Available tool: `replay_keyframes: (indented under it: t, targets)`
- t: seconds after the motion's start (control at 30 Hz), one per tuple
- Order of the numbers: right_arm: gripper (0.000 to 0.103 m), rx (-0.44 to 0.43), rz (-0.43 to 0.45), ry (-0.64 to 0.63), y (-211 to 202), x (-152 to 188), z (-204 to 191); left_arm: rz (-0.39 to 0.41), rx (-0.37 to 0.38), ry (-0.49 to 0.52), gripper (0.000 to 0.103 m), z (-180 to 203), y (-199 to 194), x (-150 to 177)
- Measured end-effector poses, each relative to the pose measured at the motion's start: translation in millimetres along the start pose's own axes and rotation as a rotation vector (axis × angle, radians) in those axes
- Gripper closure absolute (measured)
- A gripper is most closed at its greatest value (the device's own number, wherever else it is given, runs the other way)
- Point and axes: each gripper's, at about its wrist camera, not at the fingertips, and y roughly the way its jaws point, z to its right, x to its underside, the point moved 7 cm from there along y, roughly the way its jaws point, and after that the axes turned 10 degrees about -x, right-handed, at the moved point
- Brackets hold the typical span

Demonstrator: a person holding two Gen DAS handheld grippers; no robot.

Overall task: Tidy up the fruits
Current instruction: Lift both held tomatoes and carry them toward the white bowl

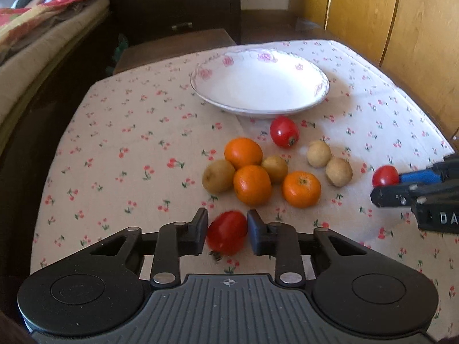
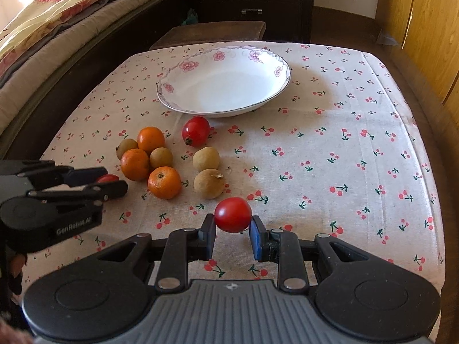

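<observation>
My left gripper is shut on an oblong red tomato low over the cherry-print cloth; in the right wrist view that gripper shows at the left with the tomato peeking between its fingers. My right gripper is shut on a round red tomato, also seen at the right edge of the left wrist view, gripper and tomato. A third tomato lies in front of the empty white floral bowl. Three oranges and several brown round fruits are clustered between the grippers.
The table's cloth has open room on its right half. A bed runs along the left, a dark dresser and low stool stand behind the table, and wooden panels line the right.
</observation>
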Motion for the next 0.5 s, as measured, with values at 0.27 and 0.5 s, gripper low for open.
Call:
replay_keyframes:
  t: [0.27, 0.5]
  targets:
    - [0.076, -0.004, 0.010, -0.003, -3.0, -1.6, -4.8, -0.021, -0.002, 0.002, 0.068, -0.3, -3.0, 6.6]
    - [0.076, -0.007, 0.024, 0.006, -6.5, -4.9, -5.4, -0.038, 0.009, -0.019, 0.067, 0.1, -7.9, 12.2]
